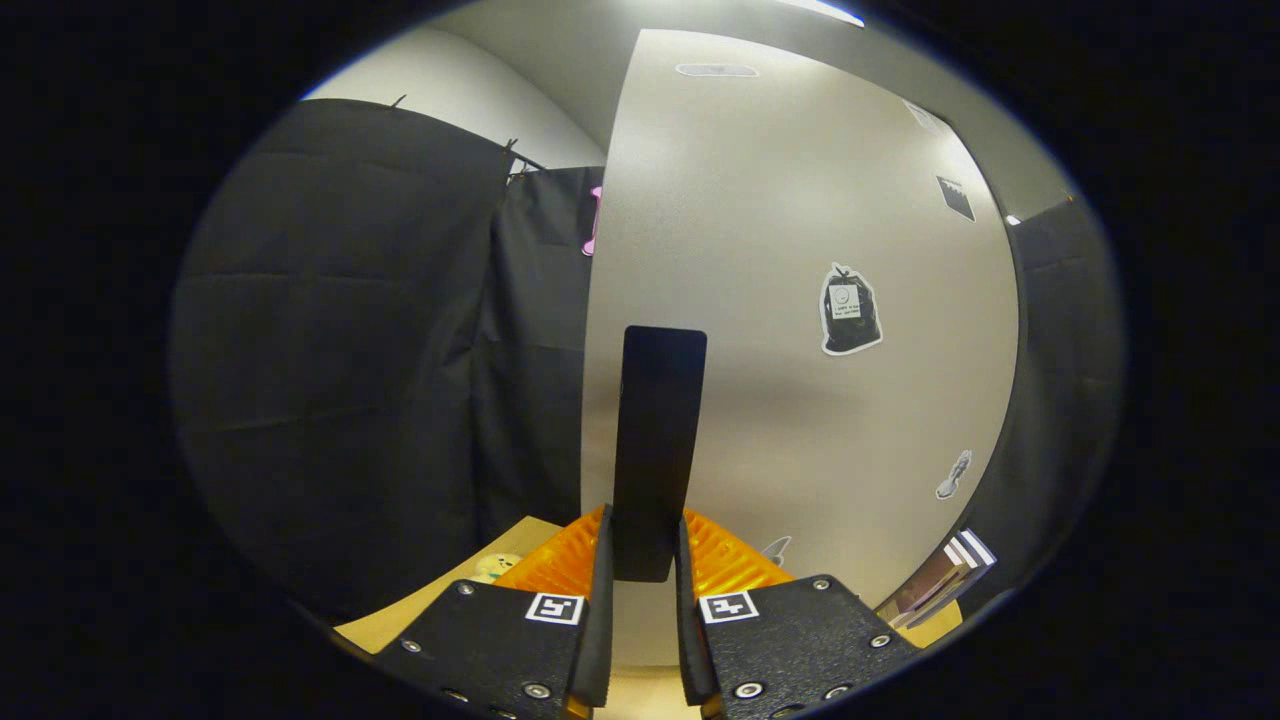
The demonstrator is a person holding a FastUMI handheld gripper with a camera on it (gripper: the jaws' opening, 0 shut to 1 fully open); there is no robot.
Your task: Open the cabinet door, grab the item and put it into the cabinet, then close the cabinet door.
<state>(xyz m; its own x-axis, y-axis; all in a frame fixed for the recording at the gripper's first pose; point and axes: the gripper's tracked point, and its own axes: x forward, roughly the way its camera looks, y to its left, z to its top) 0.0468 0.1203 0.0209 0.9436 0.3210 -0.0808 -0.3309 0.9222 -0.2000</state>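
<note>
Gripping door handle (658, 440) – upright, long axis vertical – tool (645, 560) clamped.

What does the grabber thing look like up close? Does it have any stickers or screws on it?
The gripper has two flat, rough-textured black plates side by side, each with shiny round screws near its corners. Each plate carries a small square black-and-white marker, like a tiny maze sticker. From the plates, two ribbed fingers reach forward. No cables or sleeves are visible.

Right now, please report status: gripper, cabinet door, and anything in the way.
Gripper shut on the black door handle. Cabinet door grey, stickers on it, edge towards black cloth. Nothing between gripper and handle.
</note>
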